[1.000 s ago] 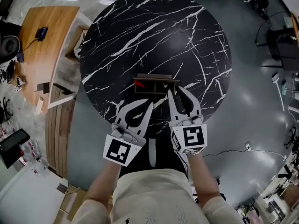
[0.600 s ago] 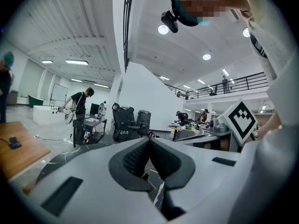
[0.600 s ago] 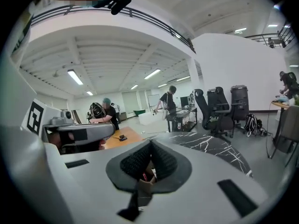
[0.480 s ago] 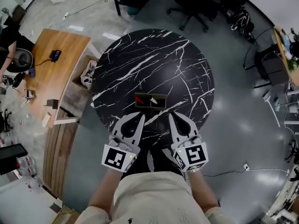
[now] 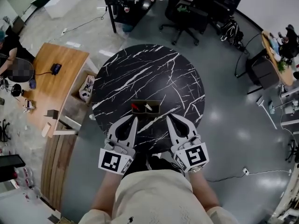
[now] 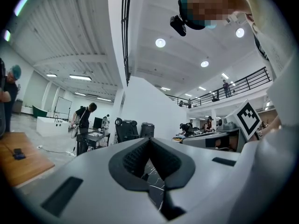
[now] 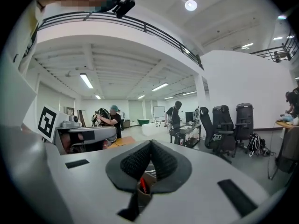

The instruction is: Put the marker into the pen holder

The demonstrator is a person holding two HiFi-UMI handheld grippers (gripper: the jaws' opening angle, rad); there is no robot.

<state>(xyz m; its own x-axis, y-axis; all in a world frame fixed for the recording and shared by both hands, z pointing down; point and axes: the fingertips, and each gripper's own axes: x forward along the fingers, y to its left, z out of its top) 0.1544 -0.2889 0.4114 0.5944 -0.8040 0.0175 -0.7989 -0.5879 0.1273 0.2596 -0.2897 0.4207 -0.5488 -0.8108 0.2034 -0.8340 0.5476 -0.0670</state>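
On the round black marble table (image 5: 140, 73) stands a low dark pen holder (image 5: 145, 107) with a red marker (image 5: 135, 107) and a white item (image 5: 148, 107) in it. My left gripper (image 5: 134, 118) is shut and empty, just short of the holder on its near left. Shut and empty as well, my right gripper (image 5: 169, 117) sits at the holder's near right. In the right gripper view the closed jaws (image 7: 150, 144) leave a gap that shows the holder (image 7: 145, 196) and the red marker (image 7: 141, 185). In the left gripper view, only marble shows past the left gripper (image 6: 149, 140).
A wooden desk (image 5: 51, 78) and an open cardboard box (image 5: 86, 87) stand left of the table. Office chairs (image 5: 187, 13) and a black desk (image 5: 126, 1) are beyond it. A person (image 5: 10, 48) sits at the far left. Grey floor surrounds the table.
The head view has pulled up and back, so the table looks smaller. Both grippers have drawn back from the holder toward the table's near edge and stay shut.
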